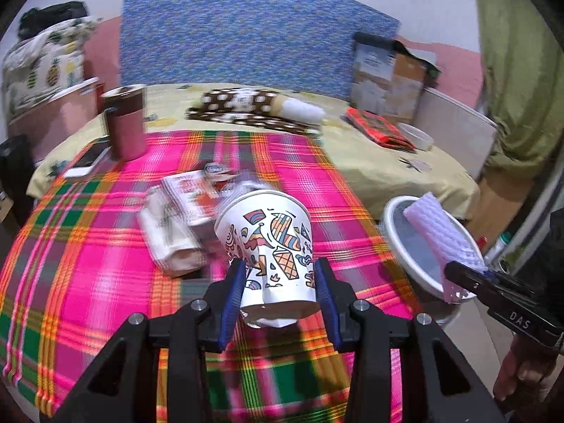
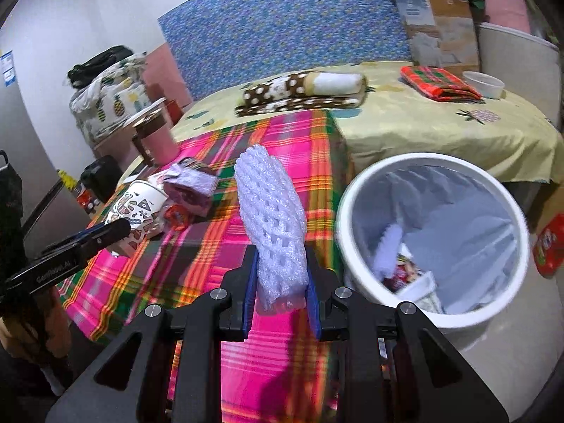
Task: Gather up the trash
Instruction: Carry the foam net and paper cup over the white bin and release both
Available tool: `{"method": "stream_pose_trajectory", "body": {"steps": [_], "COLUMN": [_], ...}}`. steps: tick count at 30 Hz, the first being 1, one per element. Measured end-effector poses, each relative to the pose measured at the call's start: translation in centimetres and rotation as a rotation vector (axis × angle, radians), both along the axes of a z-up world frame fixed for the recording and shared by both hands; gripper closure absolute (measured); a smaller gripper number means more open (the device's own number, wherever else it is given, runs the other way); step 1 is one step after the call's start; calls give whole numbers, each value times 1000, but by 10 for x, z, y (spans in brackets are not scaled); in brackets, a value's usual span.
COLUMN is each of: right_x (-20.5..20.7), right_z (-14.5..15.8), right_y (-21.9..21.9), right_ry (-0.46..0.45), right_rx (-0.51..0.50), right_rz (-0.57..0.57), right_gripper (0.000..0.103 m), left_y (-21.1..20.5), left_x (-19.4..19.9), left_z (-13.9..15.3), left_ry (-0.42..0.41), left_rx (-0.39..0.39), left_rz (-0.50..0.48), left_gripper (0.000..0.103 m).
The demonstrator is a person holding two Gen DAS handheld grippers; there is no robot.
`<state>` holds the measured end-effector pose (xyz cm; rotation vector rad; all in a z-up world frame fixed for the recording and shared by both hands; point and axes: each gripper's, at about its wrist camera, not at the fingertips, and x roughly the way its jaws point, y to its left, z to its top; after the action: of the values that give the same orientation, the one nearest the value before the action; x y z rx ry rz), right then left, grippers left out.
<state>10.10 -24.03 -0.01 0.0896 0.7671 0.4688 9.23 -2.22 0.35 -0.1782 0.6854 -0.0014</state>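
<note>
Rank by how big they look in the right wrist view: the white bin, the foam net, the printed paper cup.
1. White bin.
2. Foam net, held close to the camera, so it looks inflated.
3. Printed paper cup, farther off and partly hidden by the left gripper.

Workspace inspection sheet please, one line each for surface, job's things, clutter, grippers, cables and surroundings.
Surface: plaid cloth over a bed.
Job's things: paper cup in left gripper; foam net sleeve in right gripper; white trash bin beside the bed, some trash inside.
Clutter: wrappers, pink tumbler, phone.
Grippers: both shut on their items.
Cables: nothing seen.
Surroundings: blue headboard, cardboard box, folded blanket.
</note>
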Motion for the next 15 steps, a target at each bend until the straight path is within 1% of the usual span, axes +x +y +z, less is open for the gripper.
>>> {"method": "stream_pose_trajectory", "body": {"steps": [7, 15], "right_x": [5, 13], "right_z": [-5, -14], "right_y": [-40, -64], "right_ry": [19, 58], "right_rx": [1, -10], "right_rz": [-112, -189], "right_gripper": [77, 77], "left_y": [-50, -100], "left_x": [27, 51], "left_z": [-1, -3], "left_ry": [10, 24], "left_rx": [3, 15], "left_rz": [-146, -268], "left_gripper": [61, 61]}}
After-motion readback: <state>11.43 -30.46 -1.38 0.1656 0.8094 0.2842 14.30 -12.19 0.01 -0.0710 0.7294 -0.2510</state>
